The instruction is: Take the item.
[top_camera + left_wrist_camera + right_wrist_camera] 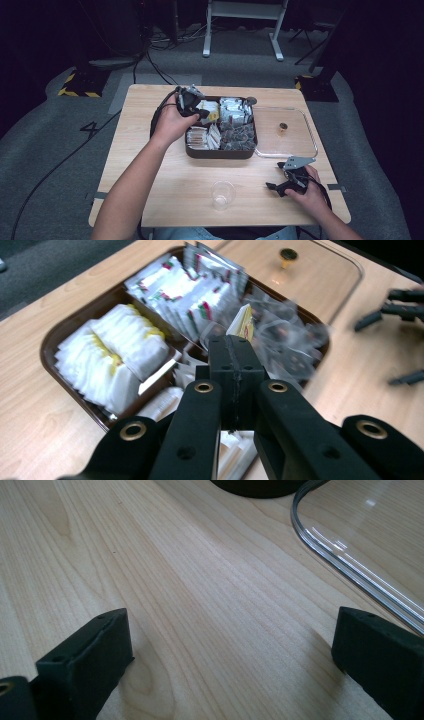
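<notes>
Above tray (pixel 220 152) rim, packet (pixel 241 322) (pinched)

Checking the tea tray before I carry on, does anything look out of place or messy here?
Only the clear lid: it lies off the brown tray, flat on the table beside it. The left gripper is pinching one packet above the tray.

One brown tray (pixel 220 153) sits on the one wooden table (pixel 165 170), divided into four compartments of packets: one of white-and-yellow sachets, one of silvery packets with red and green print, one of clear dark-filled packets, one of pale sachets; the packets are too many and too blurred to count. Just right of the tray lies one clear lid (pixel 300 147) with one brass knob (pixel 283 128). In front of the tray stands one clear cup (pixel 222 194). Two grippers are in view.
</notes>
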Available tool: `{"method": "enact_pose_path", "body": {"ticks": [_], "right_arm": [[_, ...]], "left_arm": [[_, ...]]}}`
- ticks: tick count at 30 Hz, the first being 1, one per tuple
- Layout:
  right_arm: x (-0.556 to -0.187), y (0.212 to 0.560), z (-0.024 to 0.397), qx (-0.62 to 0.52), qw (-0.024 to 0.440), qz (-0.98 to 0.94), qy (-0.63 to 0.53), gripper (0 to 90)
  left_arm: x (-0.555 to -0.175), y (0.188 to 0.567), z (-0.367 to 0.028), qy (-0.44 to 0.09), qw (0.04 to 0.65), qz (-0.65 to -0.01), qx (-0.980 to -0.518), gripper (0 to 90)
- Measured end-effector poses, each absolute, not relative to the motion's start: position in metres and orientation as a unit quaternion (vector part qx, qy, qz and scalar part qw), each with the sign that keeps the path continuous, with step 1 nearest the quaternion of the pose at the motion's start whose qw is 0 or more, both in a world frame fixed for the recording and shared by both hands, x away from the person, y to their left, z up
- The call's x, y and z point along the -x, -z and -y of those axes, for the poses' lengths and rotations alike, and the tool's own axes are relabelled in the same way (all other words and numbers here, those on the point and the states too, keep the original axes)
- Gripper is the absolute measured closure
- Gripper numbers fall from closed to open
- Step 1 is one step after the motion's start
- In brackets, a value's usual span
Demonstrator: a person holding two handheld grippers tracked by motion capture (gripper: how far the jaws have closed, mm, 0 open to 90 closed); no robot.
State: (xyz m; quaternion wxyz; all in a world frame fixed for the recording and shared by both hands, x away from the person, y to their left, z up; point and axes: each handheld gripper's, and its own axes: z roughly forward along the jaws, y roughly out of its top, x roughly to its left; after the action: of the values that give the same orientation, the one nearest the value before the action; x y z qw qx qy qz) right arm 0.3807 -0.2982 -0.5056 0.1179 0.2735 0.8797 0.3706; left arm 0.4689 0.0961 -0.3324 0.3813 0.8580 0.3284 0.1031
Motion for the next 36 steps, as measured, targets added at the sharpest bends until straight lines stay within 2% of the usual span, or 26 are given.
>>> {"method": "enact_pose_path", "body": {"ticks": [13, 26, 36], "right_arm": [[-0.381, 0.506, 0.298, -0.273, 0.117, -0.880, -0.371, 2.8], [-0.381, 0.506, 0.298, -0.273, 0.118, -0.880, -0.371, 2.8], [-0.381, 0.506, 0.298, -0.273, 0.118, -0.880, -0.371, 2.8]], "left_arm": [[-0.406, 0.328, -0.090, -0.089, 0.390, -0.282, -0.872, 90.0], [-0.348, 0.337, -0.088, -0.086, 0.438, -0.242, -0.861, 90.0], [-0.325, 0.354, -0.078, -0.066, 0.447, -0.215, -0.866, 90.0]]}}
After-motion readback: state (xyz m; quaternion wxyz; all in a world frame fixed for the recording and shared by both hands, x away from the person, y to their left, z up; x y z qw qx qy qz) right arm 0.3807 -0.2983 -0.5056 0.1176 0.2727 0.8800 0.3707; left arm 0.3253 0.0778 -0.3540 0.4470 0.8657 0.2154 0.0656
